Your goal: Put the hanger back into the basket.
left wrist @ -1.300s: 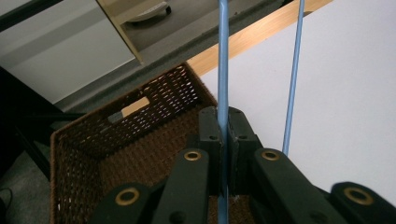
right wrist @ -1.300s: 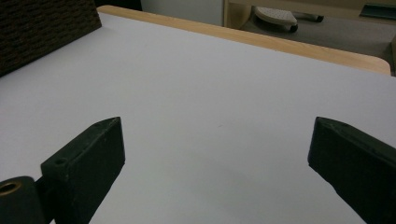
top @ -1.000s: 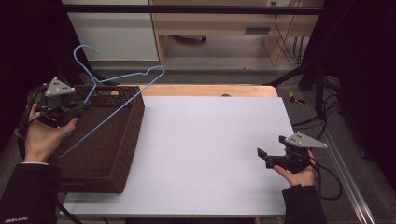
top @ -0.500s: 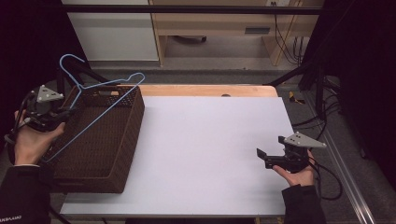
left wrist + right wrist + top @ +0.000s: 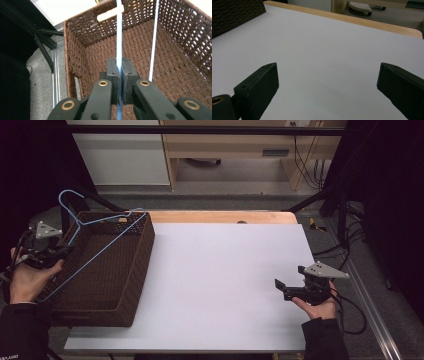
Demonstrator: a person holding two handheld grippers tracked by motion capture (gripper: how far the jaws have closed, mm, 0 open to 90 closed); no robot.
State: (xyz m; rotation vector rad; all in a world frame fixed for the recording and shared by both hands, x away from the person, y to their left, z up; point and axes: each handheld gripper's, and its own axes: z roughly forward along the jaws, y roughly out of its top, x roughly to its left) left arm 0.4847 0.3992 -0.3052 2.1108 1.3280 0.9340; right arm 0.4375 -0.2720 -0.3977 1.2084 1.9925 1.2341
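A light blue wire hanger hangs tilted over the brown wicker basket at the table's left end, its hook up at the far left. My left gripper is at the basket's left rim, shut on the hanger's wire. In the left gripper view the jaws pinch the blue hanger above the inside of the basket. My right gripper rests low over the white table at the right, open and holding nothing. The right gripper has its jaws wide apart.
The basket's corner lies far off in the right gripper view. A wooden strip runs along the table's far edge. Cables trail off the table's right side, and a white cabinet stands behind.
My left gripper has carried the hanger to the left and lower, over the basket. The right gripper has stayed where it was.
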